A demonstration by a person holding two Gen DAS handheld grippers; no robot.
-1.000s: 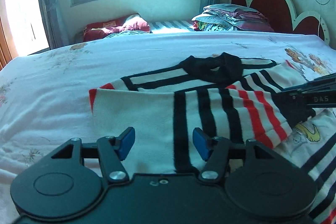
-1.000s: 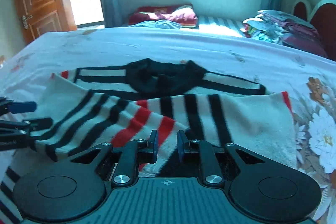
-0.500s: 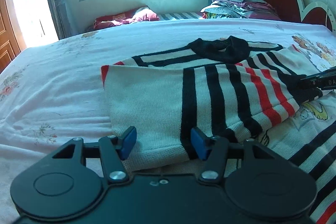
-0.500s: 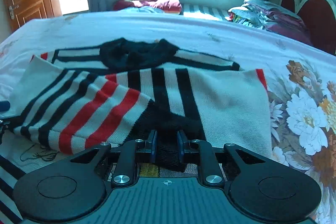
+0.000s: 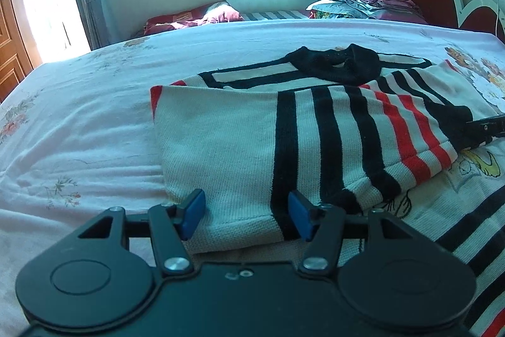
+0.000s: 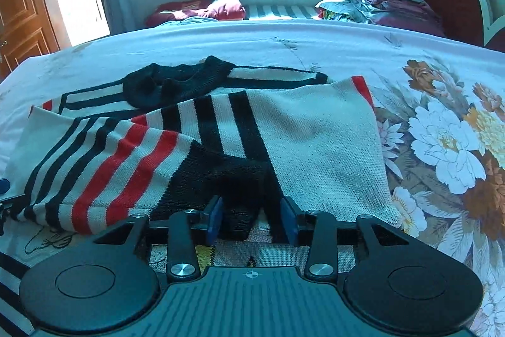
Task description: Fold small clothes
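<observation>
white knit sweater w/ black+red stripes [image 5: 240, 147] lies mid-bed on white floral bedsheet [image 5: 79, 122], sleeves folded in. left gripper [image 5: 246, 218] wide, empty; right gripper [image 6: 251, 221] part-open, empty. next fold: pinch hem corners at 6 o'clock evenly, carry toward black collar [image 6: 176, 81] at 12.

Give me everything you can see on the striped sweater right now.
The sweater is a cream knit with black and red stripes, a black collar and black cuffs. It lies flat on the bed, both sleeves folded across the chest, the red-striped one on top. Both grippers are open: the left gripper straddles the folded edge, the right gripper a black cuff.
</observation>
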